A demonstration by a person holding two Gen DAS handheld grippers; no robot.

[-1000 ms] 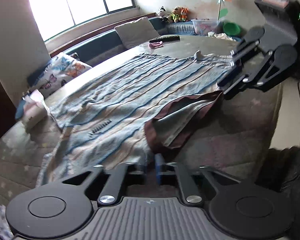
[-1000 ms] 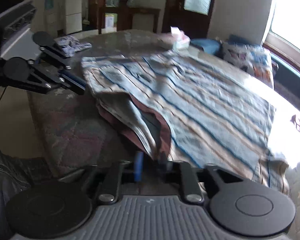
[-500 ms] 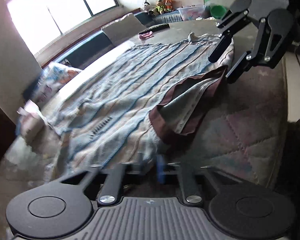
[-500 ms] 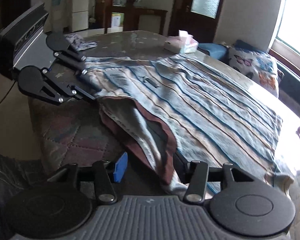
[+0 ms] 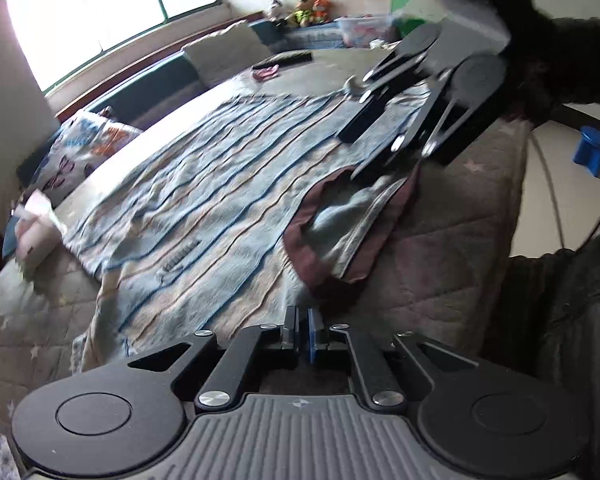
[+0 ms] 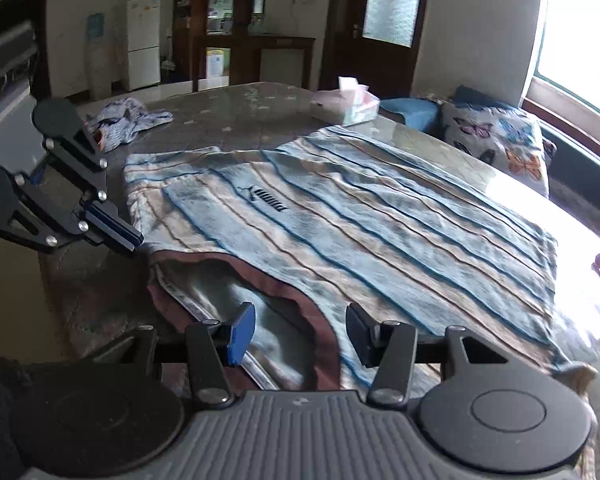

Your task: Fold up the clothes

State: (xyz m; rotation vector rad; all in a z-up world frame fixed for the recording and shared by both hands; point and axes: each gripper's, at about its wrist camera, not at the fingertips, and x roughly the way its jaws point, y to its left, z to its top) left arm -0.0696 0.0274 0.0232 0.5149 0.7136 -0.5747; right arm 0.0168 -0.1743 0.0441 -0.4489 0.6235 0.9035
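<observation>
A blue and tan striped shirt (image 5: 220, 184) (image 6: 360, 232) lies spread flat on the quilted table cover (image 5: 440, 264). Its brown collar (image 5: 332, 232) (image 6: 260, 280) gapes toward the near edge. My left gripper (image 5: 302, 332) (image 6: 134, 240) is shut, its tips at the shirt's edge beside the collar, apparently pinching the cloth. My right gripper (image 6: 300, 332) (image 5: 366, 146) hangs open just above the other side of the collar, its jaws wide apart with nothing held between them.
A tissue box (image 6: 348, 106) and a crumpled blue cloth (image 6: 124, 122) sit at the far end of the table. A butterfly pillow (image 6: 496, 140) lies by the window bench. A small pink item (image 5: 266, 72) rests beyond the shirt. A dark sleeve (image 5: 560, 60) holds the right gripper.
My right gripper has opened and let go of the shirt by the collar, and it now sits slightly above the cloth. The left gripper stays shut at the shirt's edge.
</observation>
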